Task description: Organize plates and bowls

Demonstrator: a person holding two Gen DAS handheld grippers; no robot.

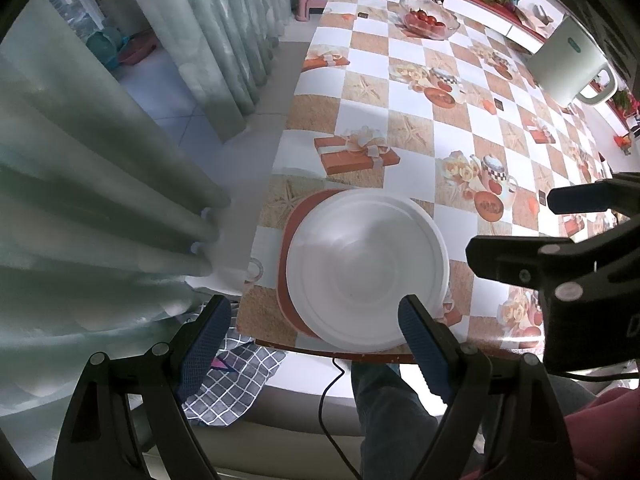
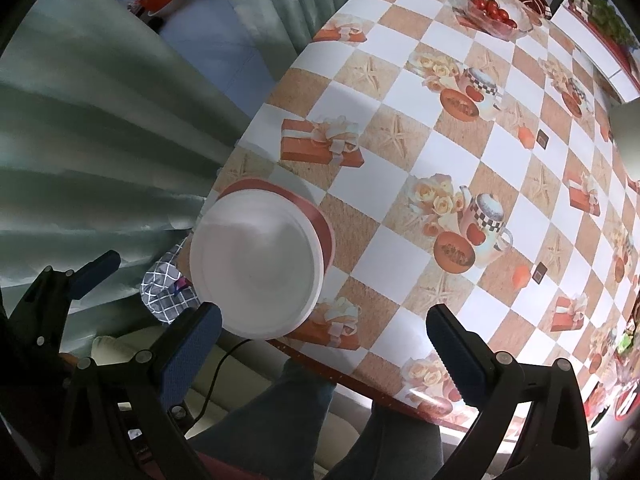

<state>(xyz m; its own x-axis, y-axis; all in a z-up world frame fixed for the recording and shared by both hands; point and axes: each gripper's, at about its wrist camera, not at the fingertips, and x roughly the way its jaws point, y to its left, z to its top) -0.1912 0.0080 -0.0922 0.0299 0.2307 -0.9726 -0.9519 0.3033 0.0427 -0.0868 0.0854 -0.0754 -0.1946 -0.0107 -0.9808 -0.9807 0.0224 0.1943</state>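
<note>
A white bowl [image 1: 368, 268] sits on a red-brown plate [image 1: 289, 248] at the near left corner of the checked table [image 1: 412, 92]. My left gripper [image 1: 314, 322] is open and empty, above the table's front edge, with the bowl's near rim between its blue fingertips [image 1: 416, 320]. My right gripper [image 2: 326, 330] is open and empty, just right of the bowl [image 2: 256, 264] and plate [image 2: 326, 232]. It also shows in the left wrist view [image 1: 516, 236] at the right of the stack.
A glass dish of tomatoes [image 1: 428, 20] stands at the far end of the table. A white kettle [image 1: 568, 68] stands at the right edge. Grey-green curtains [image 1: 100, 200] hang left of the table. A checked cloth [image 1: 228, 380] and the person's legs [image 1: 396, 412] are below the front edge.
</note>
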